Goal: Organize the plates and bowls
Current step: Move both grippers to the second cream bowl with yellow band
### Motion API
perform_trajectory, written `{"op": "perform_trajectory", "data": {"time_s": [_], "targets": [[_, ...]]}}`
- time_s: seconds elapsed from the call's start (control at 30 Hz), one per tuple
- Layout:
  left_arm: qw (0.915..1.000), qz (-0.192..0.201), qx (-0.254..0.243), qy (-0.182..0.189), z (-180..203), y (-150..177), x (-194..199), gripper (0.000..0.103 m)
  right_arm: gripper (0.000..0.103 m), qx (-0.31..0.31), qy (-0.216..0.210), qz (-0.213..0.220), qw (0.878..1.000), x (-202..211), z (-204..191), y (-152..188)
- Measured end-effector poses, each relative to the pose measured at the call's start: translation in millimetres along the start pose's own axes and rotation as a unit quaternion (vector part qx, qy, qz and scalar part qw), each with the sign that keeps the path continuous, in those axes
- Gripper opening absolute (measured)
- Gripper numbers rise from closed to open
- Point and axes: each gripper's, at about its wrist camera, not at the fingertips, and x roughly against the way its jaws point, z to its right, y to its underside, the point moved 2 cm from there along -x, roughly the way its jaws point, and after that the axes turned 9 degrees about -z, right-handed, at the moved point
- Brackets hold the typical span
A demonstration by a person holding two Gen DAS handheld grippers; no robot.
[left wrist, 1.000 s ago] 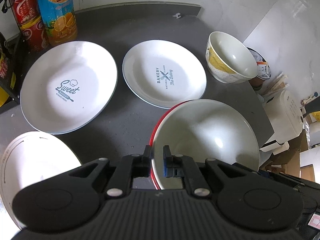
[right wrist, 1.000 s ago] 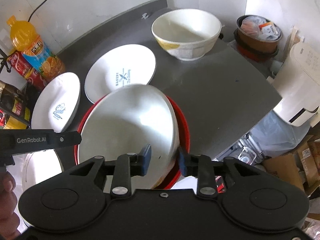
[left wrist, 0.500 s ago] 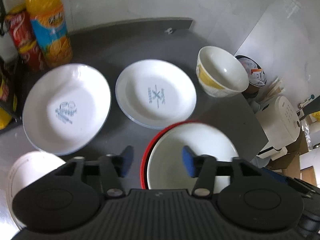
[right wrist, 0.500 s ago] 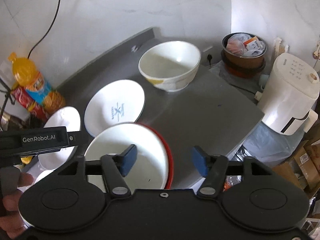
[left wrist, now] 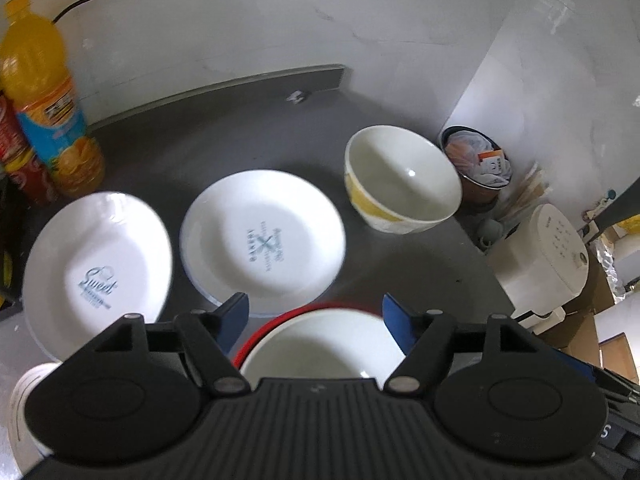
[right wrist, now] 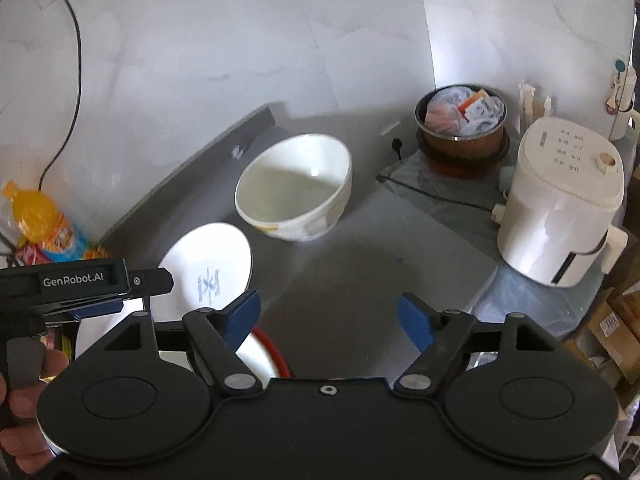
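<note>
A white dish nested in a red one rests on the grey counter, right below my left gripper. Its jaws are opening and the blue pads touch nothing. My right gripper is also opening, with bare counter between its pads; the red rim shows by its left finger. Beyond lie the "Bakery" plate, also seen as the "Bakery" plate, the "Sweet" plate, and a deep white and yellow bowl, the same bowl. A further white plate peeks out at lower left.
An orange juice bottle and red cans stand at the back left. Off the counter's right edge are a white appliance and a pot stuffed with bags. A hand carries the left gripper's black body.
Both grippers let go of the nested dish, opened wide and drew back and up from it. The dish now lies flat on the counter.
</note>
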Motion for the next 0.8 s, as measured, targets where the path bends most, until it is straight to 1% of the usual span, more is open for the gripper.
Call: {"op": "perform_trajectory", "data": {"time_s": [0.1, 0.27, 0.37, 0.6, 0.8], "targets": [[1.0, 0.005, -0.003, 0.002, 10, -9, -2, 0.072, 0.075, -0.002, -0.008, 0.014, 1.0, 1, 7, -11], [0.9996, 0.025, -0.004, 0.007, 26, -25, -5, 0.072, 0.074, 0.003, -0.019, 0.011, 1.0, -12, 16, -32], [0.9994, 0.032, -0.001, 0.012, 34, -35, -11, 0.072, 0.074, 0.007, -0.028, 0.005, 1.0, -21, 19, -45], [0.9992, 0.036, 0.016, 0.01, 44, -58, -32, 0.072, 0.073, 0.018, -0.044, -0.016, 0.999, -49, 21, -71], [0.999, 0.032, 0.029, 0.002, 48, -77, -54, 0.072, 0.069, 0.021, -0.051, -0.038, 0.998, -80, 21, -88]]}}
